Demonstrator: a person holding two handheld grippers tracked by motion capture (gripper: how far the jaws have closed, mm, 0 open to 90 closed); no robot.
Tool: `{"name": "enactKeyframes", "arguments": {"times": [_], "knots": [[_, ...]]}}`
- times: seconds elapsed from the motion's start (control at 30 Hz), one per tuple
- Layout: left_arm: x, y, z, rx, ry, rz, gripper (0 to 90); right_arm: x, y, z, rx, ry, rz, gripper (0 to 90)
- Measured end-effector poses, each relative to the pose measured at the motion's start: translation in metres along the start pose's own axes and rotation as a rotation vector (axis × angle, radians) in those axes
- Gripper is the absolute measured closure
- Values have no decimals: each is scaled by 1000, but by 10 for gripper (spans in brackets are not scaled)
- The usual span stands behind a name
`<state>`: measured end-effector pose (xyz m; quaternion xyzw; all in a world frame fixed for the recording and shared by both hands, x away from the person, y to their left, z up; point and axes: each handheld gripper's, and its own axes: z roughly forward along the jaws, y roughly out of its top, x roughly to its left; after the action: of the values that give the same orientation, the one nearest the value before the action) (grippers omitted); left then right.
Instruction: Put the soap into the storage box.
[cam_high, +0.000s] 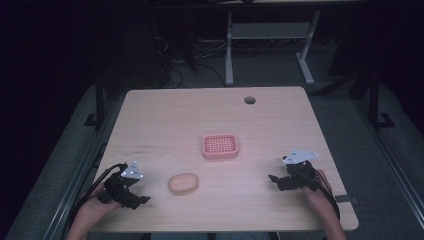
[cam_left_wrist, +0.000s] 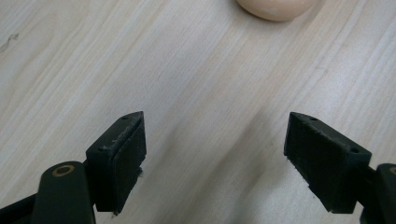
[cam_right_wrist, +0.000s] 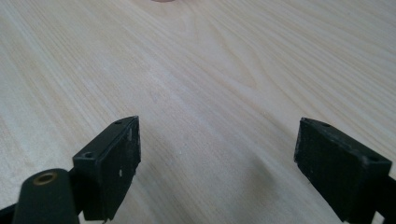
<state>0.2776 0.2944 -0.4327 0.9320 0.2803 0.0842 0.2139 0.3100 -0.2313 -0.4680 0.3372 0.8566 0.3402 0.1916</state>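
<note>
Both grippers are held wide apart and empty over bare wood; nothing has been picked up yet.

Soap (cam_high: 183, 183) is seen lying on the table (cam_high: 165, 115) near the front edge, just to the right of the left gripper (cam_high: 142, 201), whose jaws are spread wide with nothing between them; in the left gripper view the soap (cam_left_wrist: 274, 9) is caught at the top edge, ahead of the open jaws. Behind it, apart from it, the pink dish (cam_high: 220, 146) stands empty at mid-table. The right gripper (cam_high: 273, 179) is held well off to the right, jaws likewise spread and empty. The work is judged barely begun: the soap is untouched and not yet placed on the dish.
</note>
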Motion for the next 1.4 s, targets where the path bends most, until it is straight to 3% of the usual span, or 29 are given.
{"name": "enactKeyframes", "arguments": {"times": [0.3, 0.37, 0.6, 1.4], "knots": [[-5, 11, -1, -4, 11, 32, 207, 2, 1, -2, -10, -2, 5, 139], [-9, 20, 0, -8, 11, 60, 208, 2, 1, -3, -12, -4, 11, 139], [-11, 35, 4, 11, 9, 99, 208, -1, -1, -5, -23, -3, 40, 139], [-14, 53, 8, 26, 1, 142, 207, -3, -2, -5, -24, -3, 44, 139]]}}
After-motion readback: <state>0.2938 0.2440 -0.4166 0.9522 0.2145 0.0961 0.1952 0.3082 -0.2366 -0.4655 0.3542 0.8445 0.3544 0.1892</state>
